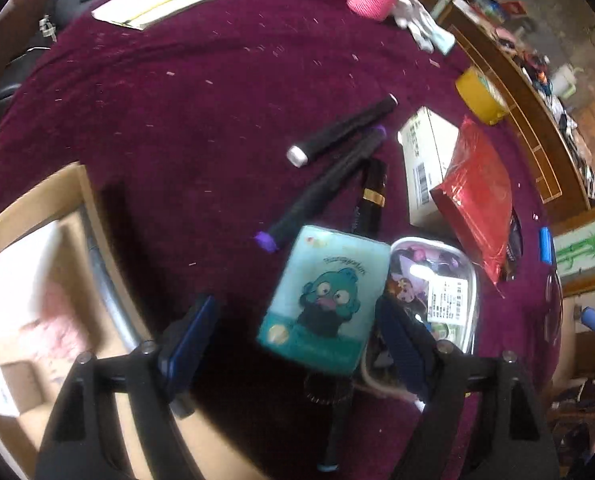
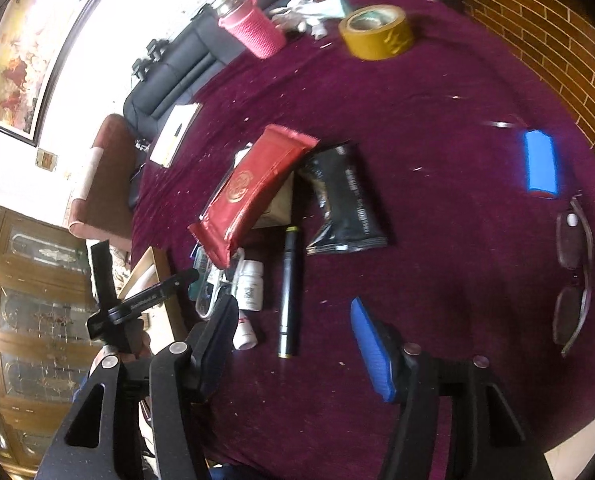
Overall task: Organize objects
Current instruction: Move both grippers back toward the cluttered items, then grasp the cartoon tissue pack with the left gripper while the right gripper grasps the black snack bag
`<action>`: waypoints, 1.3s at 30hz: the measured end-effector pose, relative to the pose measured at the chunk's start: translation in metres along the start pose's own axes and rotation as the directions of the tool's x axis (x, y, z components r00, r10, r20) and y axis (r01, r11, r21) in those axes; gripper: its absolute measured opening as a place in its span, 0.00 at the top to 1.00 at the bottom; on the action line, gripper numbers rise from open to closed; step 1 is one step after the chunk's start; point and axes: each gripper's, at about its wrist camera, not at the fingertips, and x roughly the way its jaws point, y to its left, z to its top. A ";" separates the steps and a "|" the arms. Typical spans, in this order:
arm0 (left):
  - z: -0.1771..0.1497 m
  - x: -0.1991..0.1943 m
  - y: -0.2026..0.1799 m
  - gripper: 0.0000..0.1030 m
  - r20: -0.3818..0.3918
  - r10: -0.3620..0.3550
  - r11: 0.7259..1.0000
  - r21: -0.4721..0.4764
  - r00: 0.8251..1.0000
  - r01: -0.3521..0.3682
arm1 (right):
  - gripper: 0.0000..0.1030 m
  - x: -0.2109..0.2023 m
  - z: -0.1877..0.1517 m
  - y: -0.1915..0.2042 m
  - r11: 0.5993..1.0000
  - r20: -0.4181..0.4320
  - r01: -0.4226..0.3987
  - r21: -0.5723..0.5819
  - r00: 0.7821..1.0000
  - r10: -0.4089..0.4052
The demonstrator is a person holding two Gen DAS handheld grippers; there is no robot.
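left wrist view: left tool [image 1: 297,320] apart, two black markers [image 1: 343,130], one teal card pack [image 1: 325,300].

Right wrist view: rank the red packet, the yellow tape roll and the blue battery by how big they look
1. red packet
2. yellow tape roll
3. blue battery

The tape roll lies farther off, so its second place is unsure.

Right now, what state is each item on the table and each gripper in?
Left gripper: open, empty.
Right gripper: open, empty.
Teal card pack: lying flat between the left jaws, not pressed.
Red pouch: sealed, propped tilted on a box.
Black pouch: lying flat.
Yellow tape roll: lying on its side face.
Glasses: folded, lying flat.
Cardboard box: open.
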 end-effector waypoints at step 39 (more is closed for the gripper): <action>-0.069 0.002 -0.042 0.62 0.064 0.210 0.977 -0.055 0.976 -0.206 | 0.72 0.096 0.035 -0.026 0.967 -0.133 0.219 -0.126 0.963 -0.236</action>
